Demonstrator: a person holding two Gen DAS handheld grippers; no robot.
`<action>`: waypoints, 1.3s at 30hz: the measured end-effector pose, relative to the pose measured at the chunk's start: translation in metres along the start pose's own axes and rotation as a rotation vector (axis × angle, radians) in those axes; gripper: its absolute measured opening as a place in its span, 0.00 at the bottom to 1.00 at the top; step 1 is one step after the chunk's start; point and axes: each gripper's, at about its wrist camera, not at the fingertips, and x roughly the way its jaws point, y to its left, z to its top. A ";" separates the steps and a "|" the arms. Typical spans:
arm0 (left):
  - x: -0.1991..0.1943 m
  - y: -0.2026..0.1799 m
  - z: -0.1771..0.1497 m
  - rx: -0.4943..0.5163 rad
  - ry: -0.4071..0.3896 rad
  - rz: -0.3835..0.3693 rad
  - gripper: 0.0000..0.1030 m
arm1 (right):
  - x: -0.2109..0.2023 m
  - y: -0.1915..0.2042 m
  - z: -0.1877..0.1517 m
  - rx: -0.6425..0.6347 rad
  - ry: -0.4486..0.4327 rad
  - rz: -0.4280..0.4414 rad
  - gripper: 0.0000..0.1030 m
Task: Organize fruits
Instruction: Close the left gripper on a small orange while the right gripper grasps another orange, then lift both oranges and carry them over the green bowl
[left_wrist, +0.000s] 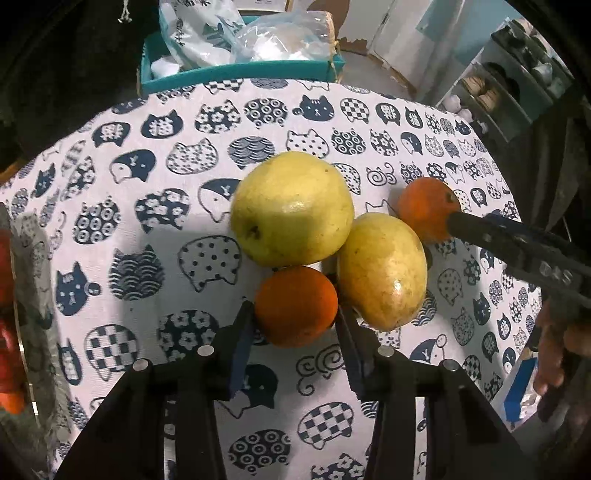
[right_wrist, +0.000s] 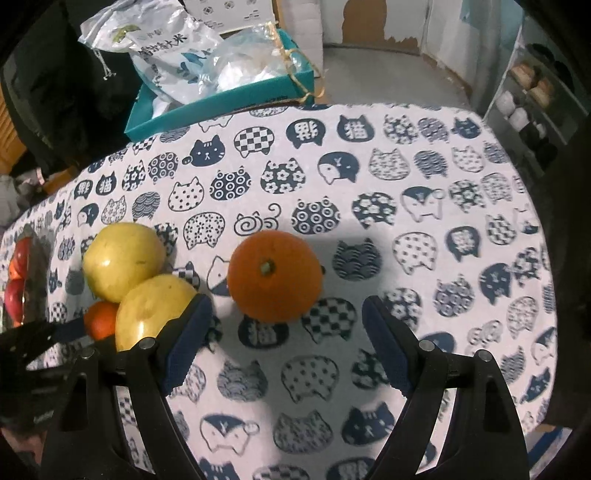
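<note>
Two yellow-green pears and two oranges lie on a cat-print tablecloth (left_wrist: 147, 229). In the left wrist view the near orange (left_wrist: 295, 305) sits between the fingertips of my left gripper (left_wrist: 293, 314), whose jaws stand on either side of it, touching or nearly touching. The big pear (left_wrist: 291, 208) and second pear (left_wrist: 382, 271) lie just behind. The far orange (left_wrist: 426, 206) lies by my right gripper's finger (left_wrist: 480, 232). In the right wrist view my right gripper (right_wrist: 284, 306) is open, with that orange (right_wrist: 274, 275) just ahead of its tips. The pears (right_wrist: 122, 266) (right_wrist: 151, 314) sit to the left.
A teal box (left_wrist: 236, 72) holding plastic bags stands past the table's far edge; it also shows in the right wrist view (right_wrist: 221, 99). Red fruit in a container (right_wrist: 16, 284) shows at the left edge. A shelf (right_wrist: 532, 103) stands at the right.
</note>
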 end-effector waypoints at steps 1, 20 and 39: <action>-0.002 0.002 -0.001 0.002 -0.006 0.011 0.44 | 0.005 0.001 0.002 0.001 0.007 0.005 0.82; -0.024 0.026 -0.002 -0.026 -0.060 0.052 0.43 | 0.043 0.010 0.006 -0.004 0.044 -0.023 0.61; -0.093 0.029 -0.007 -0.047 -0.195 0.065 0.43 | -0.055 0.045 -0.003 -0.122 -0.138 -0.081 0.61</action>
